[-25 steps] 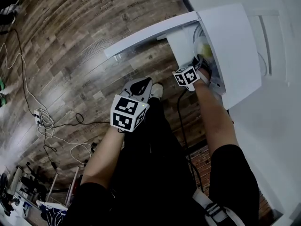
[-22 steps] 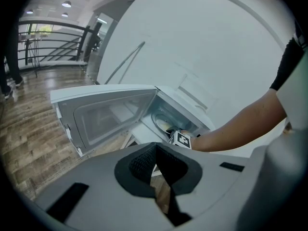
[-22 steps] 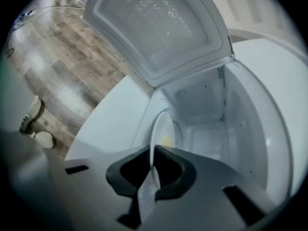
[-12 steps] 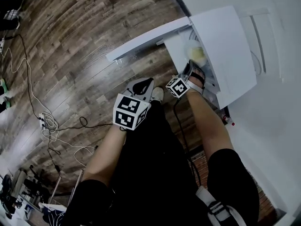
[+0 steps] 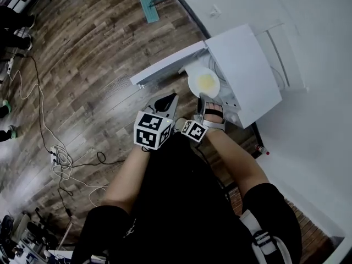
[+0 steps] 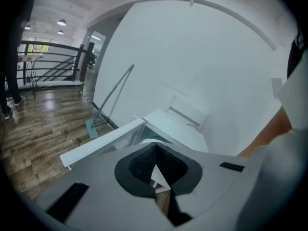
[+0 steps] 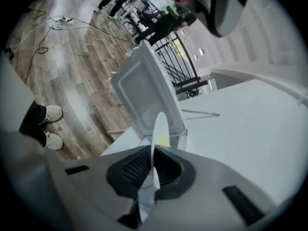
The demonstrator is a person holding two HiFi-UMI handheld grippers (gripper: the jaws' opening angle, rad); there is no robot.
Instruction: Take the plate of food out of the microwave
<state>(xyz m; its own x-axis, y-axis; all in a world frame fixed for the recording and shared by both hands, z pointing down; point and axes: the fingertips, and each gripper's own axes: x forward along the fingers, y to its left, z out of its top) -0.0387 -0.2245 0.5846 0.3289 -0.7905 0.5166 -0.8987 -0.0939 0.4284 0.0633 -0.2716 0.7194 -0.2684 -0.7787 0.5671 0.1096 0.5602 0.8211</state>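
A white plate (image 5: 203, 83) with yellow food on it hangs just outside the white microwave (image 5: 245, 73), beside its open door (image 5: 165, 66). My right gripper (image 5: 201, 102) is shut on the plate's near rim. In the right gripper view the plate (image 7: 157, 126) stands edge-on between the pads, with the yellow food (image 7: 164, 140) showing past them and the open door (image 7: 144, 93) behind. My left gripper (image 5: 166, 102) hovers left of the plate, shut and holding nothing. In the left gripper view the left gripper (image 6: 155, 163) points toward the microwave (image 6: 175, 129).
Wooden floor lies below, with cables (image 5: 60, 158) at the left. A flat mop (image 5: 149, 5) leans by the wall behind the microwave. A small red-capped bottle (image 5: 263, 150) lies by the white counter at right. The person's shoes (image 7: 48, 114) show in the right gripper view.
The right gripper has pulled back out of the microwave with the plate, which now hangs outside the opening. The left gripper has stayed put.
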